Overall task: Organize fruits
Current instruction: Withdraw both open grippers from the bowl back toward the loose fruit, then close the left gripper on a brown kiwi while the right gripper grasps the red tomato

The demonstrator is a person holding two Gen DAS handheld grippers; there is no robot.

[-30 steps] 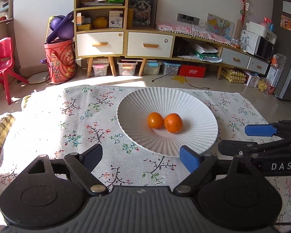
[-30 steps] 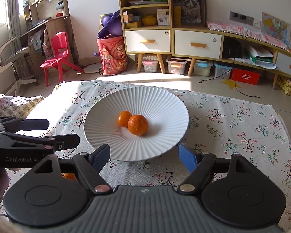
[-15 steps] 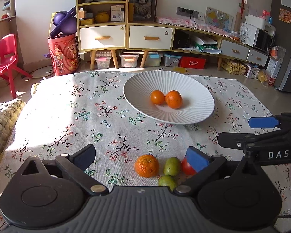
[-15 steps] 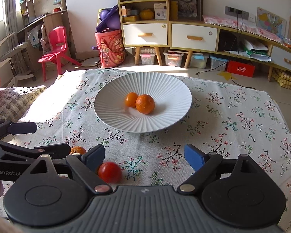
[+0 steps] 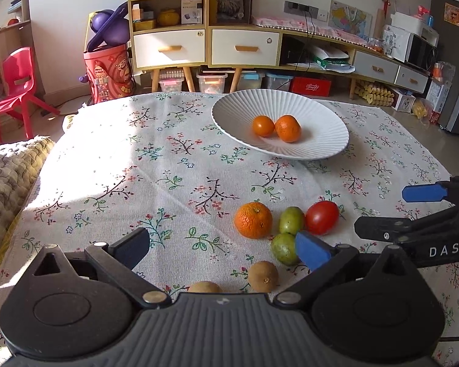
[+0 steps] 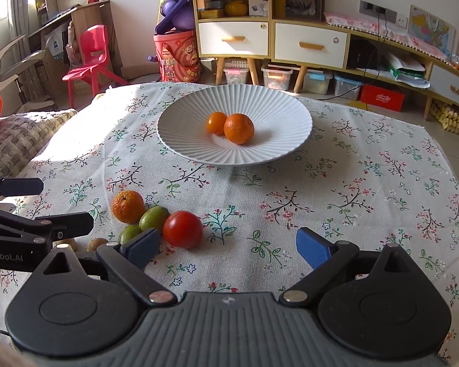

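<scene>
A white ribbed plate (image 5: 327, 119) (image 6: 278, 113) holds two oranges (image 5: 287, 128) (image 6: 238, 128) on the floral tablecloth. Loose on the cloth in front lie an orange (image 5: 253, 220) (image 6: 128, 202), two green fruits (image 5: 290, 220) (image 6: 153, 217), a red tomato (image 5: 322, 217) (image 6: 182, 229) and two small brown fruits (image 5: 262, 272). My left gripper (image 5: 220, 244) is open and empty, just behind the loose fruits. My right gripper (image 6: 228, 244) is open and empty, the tomato just ahead of its left finger.
A knitted cushion (image 5: 6, 171) lies off the table's left edge. Behind the table stand a red chair (image 5: 15, 82), a red bin (image 5: 110, 70) and a shelf unit with drawers (image 5: 205, 42). Each gripper shows at the side of the other's view.
Both grippers have drawn back from the plate toward the near edge. The loose fruits have come into view in front of them. Both stay open.
</scene>
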